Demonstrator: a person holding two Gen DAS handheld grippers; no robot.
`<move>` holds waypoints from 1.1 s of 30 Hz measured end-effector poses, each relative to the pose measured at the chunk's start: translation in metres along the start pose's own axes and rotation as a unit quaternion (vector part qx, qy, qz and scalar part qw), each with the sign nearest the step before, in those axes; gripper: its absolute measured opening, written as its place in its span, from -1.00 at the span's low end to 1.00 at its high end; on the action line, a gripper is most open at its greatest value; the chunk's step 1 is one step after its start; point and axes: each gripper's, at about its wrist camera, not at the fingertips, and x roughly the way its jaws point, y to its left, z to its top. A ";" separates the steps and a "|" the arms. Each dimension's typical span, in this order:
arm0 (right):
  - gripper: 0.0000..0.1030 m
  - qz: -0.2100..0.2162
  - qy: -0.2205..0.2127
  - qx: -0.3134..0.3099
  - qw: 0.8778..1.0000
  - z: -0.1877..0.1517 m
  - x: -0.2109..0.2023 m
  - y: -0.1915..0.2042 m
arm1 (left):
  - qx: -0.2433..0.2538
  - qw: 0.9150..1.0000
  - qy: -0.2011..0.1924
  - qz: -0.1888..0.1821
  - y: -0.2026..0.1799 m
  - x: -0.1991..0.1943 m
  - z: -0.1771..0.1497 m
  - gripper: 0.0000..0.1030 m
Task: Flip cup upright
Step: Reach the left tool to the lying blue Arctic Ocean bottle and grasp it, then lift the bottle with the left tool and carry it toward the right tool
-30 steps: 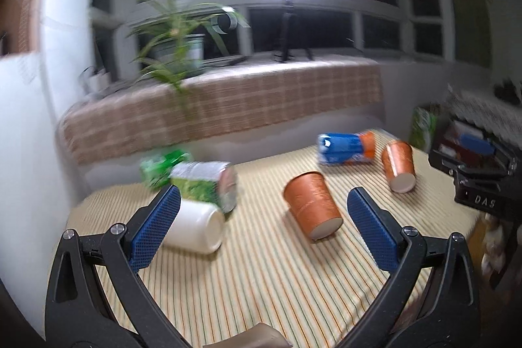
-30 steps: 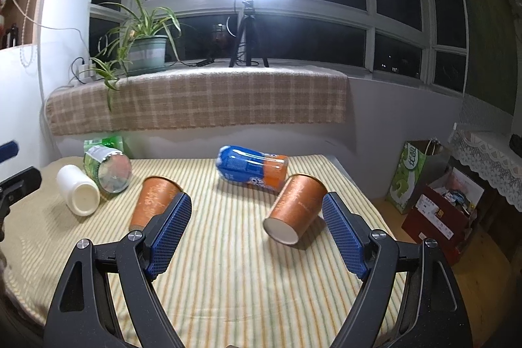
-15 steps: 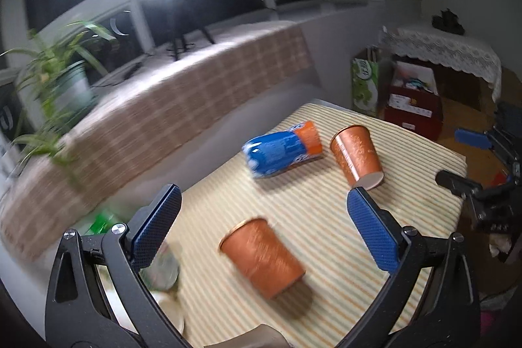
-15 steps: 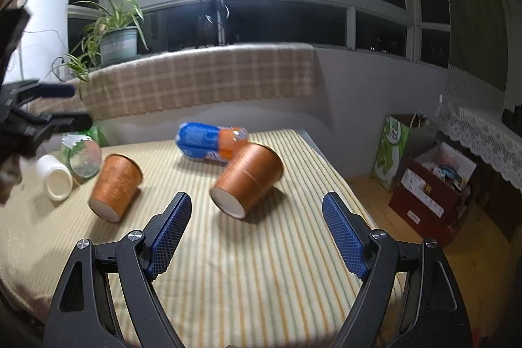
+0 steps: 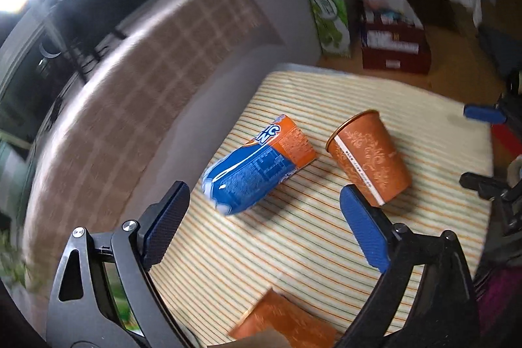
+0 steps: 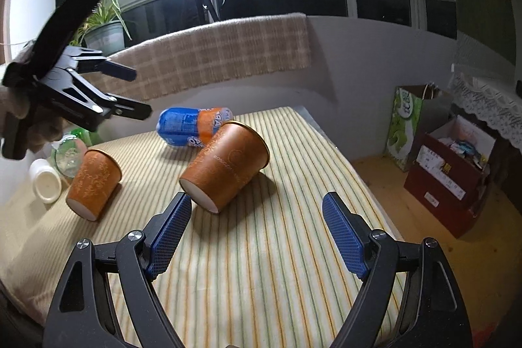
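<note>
1. Two tapered orange paper cups with pale scrollwork lie on their sides on the striped cloth [image 6: 261,266]: the near cup [image 6: 225,165] just ahead of the right gripper [image 6: 254,237], the far cup [image 6: 94,185] to its left
2. A crinkled blue-and-orange snack bag [image 6: 192,126] lies behind the near cup
3. Right gripper: knurled blue pads [image 6: 342,240] spread wide, holding nothing
4. Left gripper [image 5: 261,230] likewise spread and empty, hovering above the table
5. In the left view the far cup [image 5: 287,325] is cut off at the bottom edge; the background is motion-blurred
6. White bottle [image 6: 45,185] and clear jar [image 6: 68,158] are partly hidden
</note>
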 end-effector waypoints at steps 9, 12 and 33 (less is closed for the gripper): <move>0.60 0.020 0.014 0.014 1.000 0.005 0.017 -0.022 | 0.033 0.998 0.061 -0.003 -0.001 0.045 0.014 0.86; 0.60 0.023 0.013 0.018 0.999 0.007 0.019 -0.028 | 0.039 0.996 0.074 -0.002 0.001 0.053 0.019 0.85; 0.60 -0.007 0.037 0.064 0.997 0.007 0.008 -0.058 | 0.189 0.967 0.170 -0.011 -0.013 0.132 0.026 0.85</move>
